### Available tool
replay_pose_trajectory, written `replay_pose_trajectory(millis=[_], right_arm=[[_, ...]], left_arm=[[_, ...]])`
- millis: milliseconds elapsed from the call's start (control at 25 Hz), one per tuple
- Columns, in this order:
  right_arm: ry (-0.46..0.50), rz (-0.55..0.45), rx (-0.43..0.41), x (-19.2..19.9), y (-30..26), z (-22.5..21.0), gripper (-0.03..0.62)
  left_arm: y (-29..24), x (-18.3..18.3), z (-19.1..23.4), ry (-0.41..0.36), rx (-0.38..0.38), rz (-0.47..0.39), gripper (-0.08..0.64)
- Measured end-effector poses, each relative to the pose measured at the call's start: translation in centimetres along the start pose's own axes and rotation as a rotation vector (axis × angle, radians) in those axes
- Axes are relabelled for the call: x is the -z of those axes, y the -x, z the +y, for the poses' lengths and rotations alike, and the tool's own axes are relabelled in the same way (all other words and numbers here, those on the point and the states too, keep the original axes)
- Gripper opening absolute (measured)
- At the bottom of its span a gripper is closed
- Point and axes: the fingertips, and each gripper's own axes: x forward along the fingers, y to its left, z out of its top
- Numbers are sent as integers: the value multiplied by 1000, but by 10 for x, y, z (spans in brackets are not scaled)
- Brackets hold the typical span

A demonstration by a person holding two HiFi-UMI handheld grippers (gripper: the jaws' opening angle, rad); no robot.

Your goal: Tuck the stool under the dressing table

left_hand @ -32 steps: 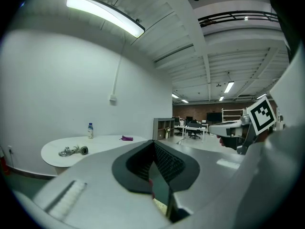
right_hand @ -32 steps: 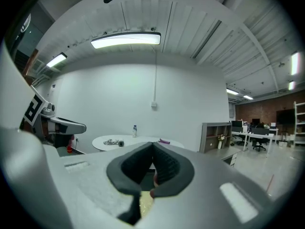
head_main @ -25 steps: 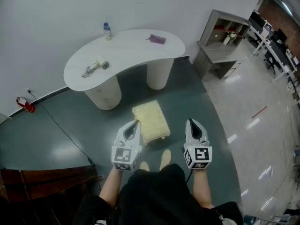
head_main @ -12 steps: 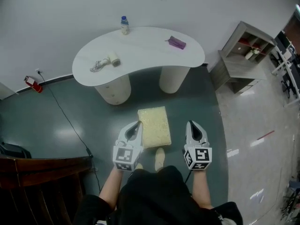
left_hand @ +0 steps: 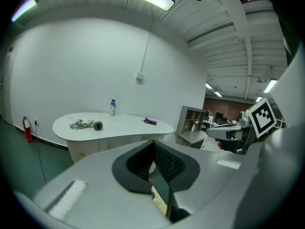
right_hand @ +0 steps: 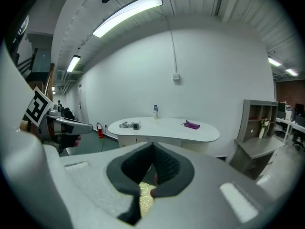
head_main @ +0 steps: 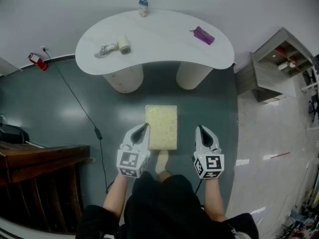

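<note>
In the head view the stool [head_main: 161, 125], with a cream fuzzy rectangular seat, stands on the dark green floor in front of the white kidney-shaped dressing table [head_main: 154, 41]. The table rests on two round white pedestals. My left gripper [head_main: 141, 130] hangs just left of the stool's near end, and my right gripper [head_main: 202, 131] hangs to its right, a gap away. Both are shut and hold nothing. A sliver of the stool [right_hand: 141, 197] shows below the jaws in the right gripper view; the table [left_hand: 112, 124] shows ahead in the left gripper view.
On the tabletop lie a small bottle [head_main: 143, 6], a hair dryer with its cord [head_main: 115, 47] and a purple item [head_main: 203, 35]. A grey shelf unit [head_main: 275, 63] stands at the right. A cable [head_main: 79, 108] crosses the floor at the left, beside a dark wooden piece [head_main: 40, 163].
The view has swung so that the table and stool now sit square ahead. Both grippers have come closer and lower beside the stool, one at each side, still shut.
</note>
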Motion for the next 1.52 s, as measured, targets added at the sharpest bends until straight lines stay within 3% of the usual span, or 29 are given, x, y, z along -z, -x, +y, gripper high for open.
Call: replay_pose_trajectory(millis=[280, 560, 880, 1520], right_arm=[[-10, 43, -66, 25, -49, -13, 0], [-19, 113, -89, 70, -97, -4, 0], [-61, 201, -57, 148, -144, -5, 0], [-138, 348, -67, 331, -211, -18, 0]], left_arm=[[-34, 30, 15, 28, -68, 41, 8], [-69, 76, 40, 35, -68, 111, 8], [-101, 160, 62, 58, -47, 224, 8], [-175, 329, 96, 149, -57, 338, 8]])
